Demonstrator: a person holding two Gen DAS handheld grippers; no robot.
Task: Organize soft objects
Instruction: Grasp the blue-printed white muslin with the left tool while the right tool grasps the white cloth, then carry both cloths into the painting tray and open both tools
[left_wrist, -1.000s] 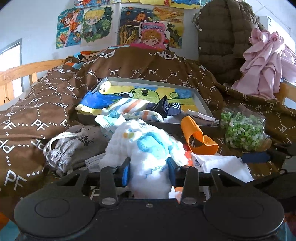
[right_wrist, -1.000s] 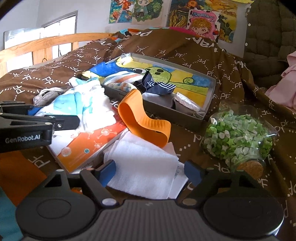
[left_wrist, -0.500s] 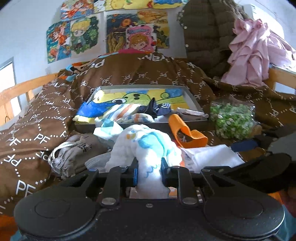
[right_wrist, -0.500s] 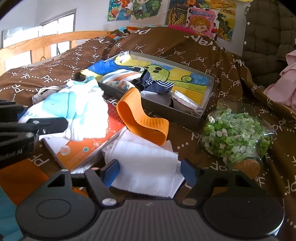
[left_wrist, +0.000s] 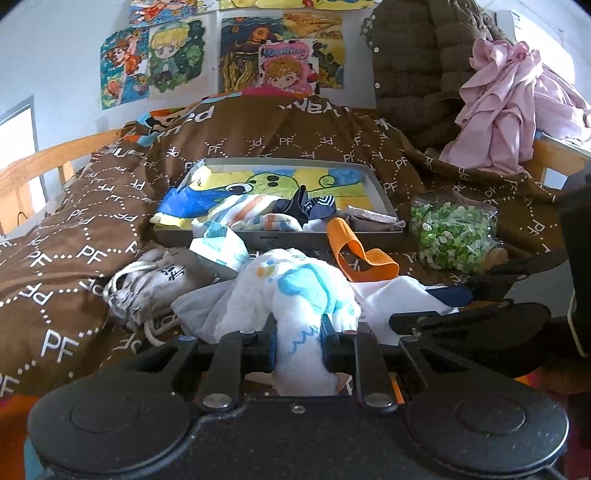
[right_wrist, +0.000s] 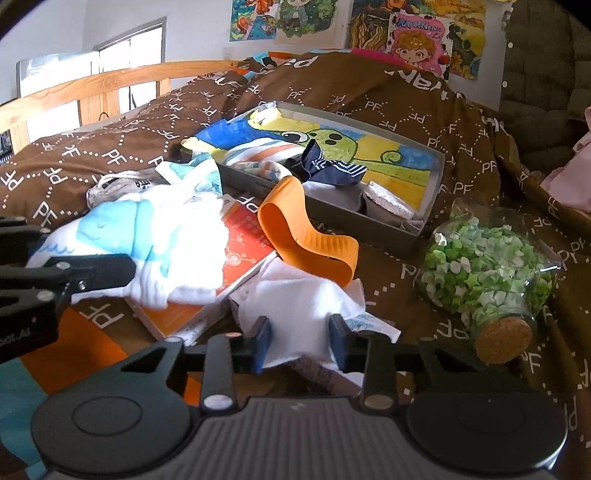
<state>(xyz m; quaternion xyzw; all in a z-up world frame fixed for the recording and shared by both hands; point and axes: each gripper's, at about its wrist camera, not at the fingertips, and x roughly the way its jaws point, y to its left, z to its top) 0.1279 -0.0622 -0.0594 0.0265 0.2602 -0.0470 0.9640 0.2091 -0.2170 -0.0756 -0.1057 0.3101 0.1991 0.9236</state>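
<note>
My left gripper (left_wrist: 297, 347) is shut on a white cloth with a blue whale print (left_wrist: 303, 288), bunched up between its pads and lifted slightly off the pile. That cloth (right_wrist: 155, 236) drapes over an orange book (right_wrist: 240, 240) in the right wrist view. The jaws of my right gripper (right_wrist: 300, 343) are closing, and a plain white folded cloth (right_wrist: 299, 295) is pinched and puckered between the pads. Beyond both lies a shallow grey box (left_wrist: 273, 236) on the brown bedspread. It holds a cartoon-print fabric, a striped cloth and a navy piece.
An orange curved band (right_wrist: 295, 229) leans against the box front. A corked jar of green paper stars (right_wrist: 484, 266) lies on its side to the right. A grey drawstring bag (left_wrist: 147, 284) sits at the left. A wooden bed rail, a pink garment and a dark jacket border the bed.
The left gripper squeezed tighter on the whale cloth and raised it a little. The right jaws went from wide apart around the white cloth to pinching it.
</note>
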